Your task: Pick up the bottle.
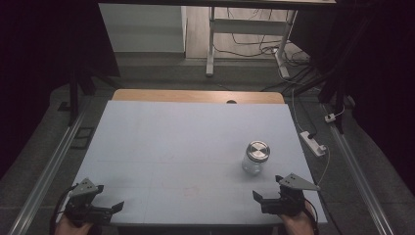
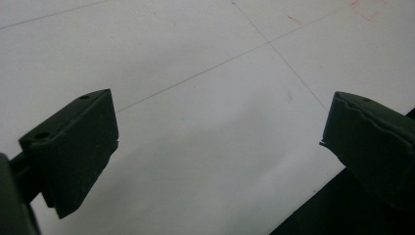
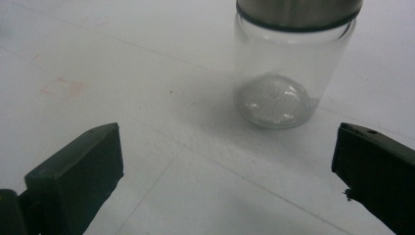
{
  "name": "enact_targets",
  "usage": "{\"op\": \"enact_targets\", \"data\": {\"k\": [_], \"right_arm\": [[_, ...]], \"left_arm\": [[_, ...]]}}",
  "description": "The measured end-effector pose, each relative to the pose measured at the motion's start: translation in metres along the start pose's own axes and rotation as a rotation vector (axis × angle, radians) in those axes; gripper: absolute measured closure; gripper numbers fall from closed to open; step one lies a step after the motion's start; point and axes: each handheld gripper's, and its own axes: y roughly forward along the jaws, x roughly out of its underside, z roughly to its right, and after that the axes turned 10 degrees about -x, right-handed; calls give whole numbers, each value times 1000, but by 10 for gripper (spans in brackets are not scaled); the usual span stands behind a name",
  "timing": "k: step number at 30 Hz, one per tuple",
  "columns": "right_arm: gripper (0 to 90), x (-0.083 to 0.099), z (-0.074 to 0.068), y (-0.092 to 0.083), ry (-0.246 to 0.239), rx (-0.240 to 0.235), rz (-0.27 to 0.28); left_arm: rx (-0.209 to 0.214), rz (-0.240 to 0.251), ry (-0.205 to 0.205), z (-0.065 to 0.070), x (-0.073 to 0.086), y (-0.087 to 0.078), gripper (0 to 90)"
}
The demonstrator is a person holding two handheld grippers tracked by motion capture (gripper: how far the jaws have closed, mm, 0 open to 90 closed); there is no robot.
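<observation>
Jar (image 1: 256, 157) with metal lid (image 1: 258, 150) stands right of centre on the worktop (image 1: 186, 142), apparently empty. Both hand-held grippers, left (image 1: 111, 208) and right (image 1: 258, 197), are spread; the right should advance squarely around the glass.

Jar on table, ahead of right gripper.
Jar (image 1: 256, 157) stands upright on table (image 1: 171, 142), near and just ahead of right gripper (image 1: 269, 196); left gripper (image 1: 105, 208) well apart, far left.
</observation>
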Motion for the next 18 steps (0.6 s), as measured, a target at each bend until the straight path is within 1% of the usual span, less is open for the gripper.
{"op": "enact_targets", "data": {"k": [3, 7, 10, 15, 18], "right_arm": [[0, -2, 1, 1, -4, 2, 15], [0, -3, 4, 3, -5, 5, 18], [0, -4, 7, 6, 1, 1, 25], [0, -8, 11, 10, -5, -5, 37], [0, -11, 12, 14, -2, -1, 40]], "left_arm": [[-1, -3, 0, 0, 0, 0, 7], [3, -7, -1, 0, -1, 1, 8], [7, -7, -3, 0, -1, 1, 7], [9, -6, -11, -1, -1, 1, 6], [10, -7, -8, -1, -1, 1, 5]]}}
